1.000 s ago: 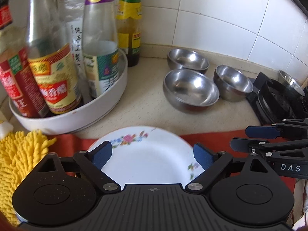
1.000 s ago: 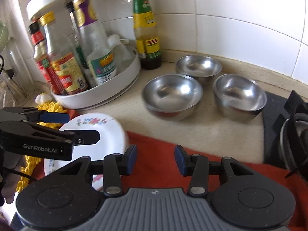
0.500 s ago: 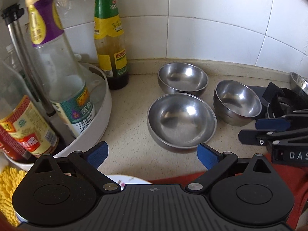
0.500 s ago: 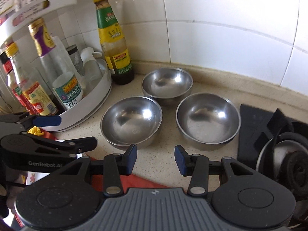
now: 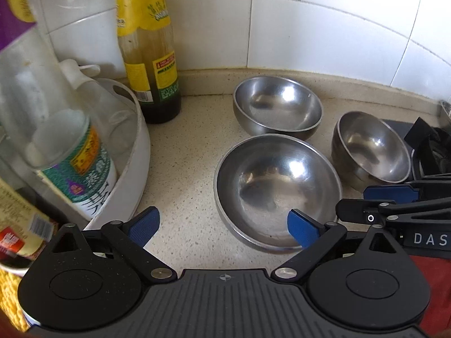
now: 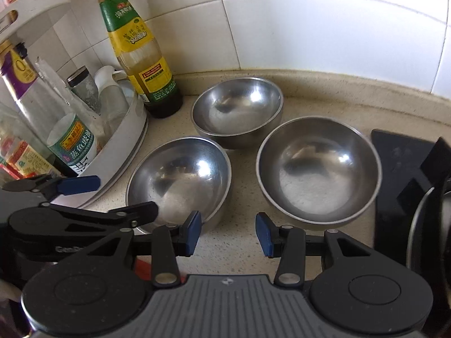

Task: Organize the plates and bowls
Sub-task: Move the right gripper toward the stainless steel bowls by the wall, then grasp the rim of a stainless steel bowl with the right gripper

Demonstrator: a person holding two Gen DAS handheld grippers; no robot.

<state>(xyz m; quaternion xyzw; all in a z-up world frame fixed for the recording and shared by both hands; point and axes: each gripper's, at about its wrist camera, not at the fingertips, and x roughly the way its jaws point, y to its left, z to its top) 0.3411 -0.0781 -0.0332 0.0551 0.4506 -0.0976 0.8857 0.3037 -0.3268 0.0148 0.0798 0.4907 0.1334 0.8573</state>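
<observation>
Speckled bench [image 6: 242,253] w/ white tiled wall behind. White round condiment rack [image 6: 124,146] at left, sauce bottle [image 6: 141,53] just beside it by the wall. 3 steel bowls, all upright & empty, clustered mid-bench: right bowl [image 6: 318,169], left bowl [image 6: 177,180], back bowl [image 6: 238,109] near the wall. Left tongs [image 5: 224,224] spread wide, near rim of left bowl betw. the pads, not touching. Right tongs [image 6: 228,238] part-spread over bare bench, holding nothing.

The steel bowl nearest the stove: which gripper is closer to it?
Right. The right gripper sits just before that bowl, slightly left; the left gripper faces the neighbouring bowl.
</observation>
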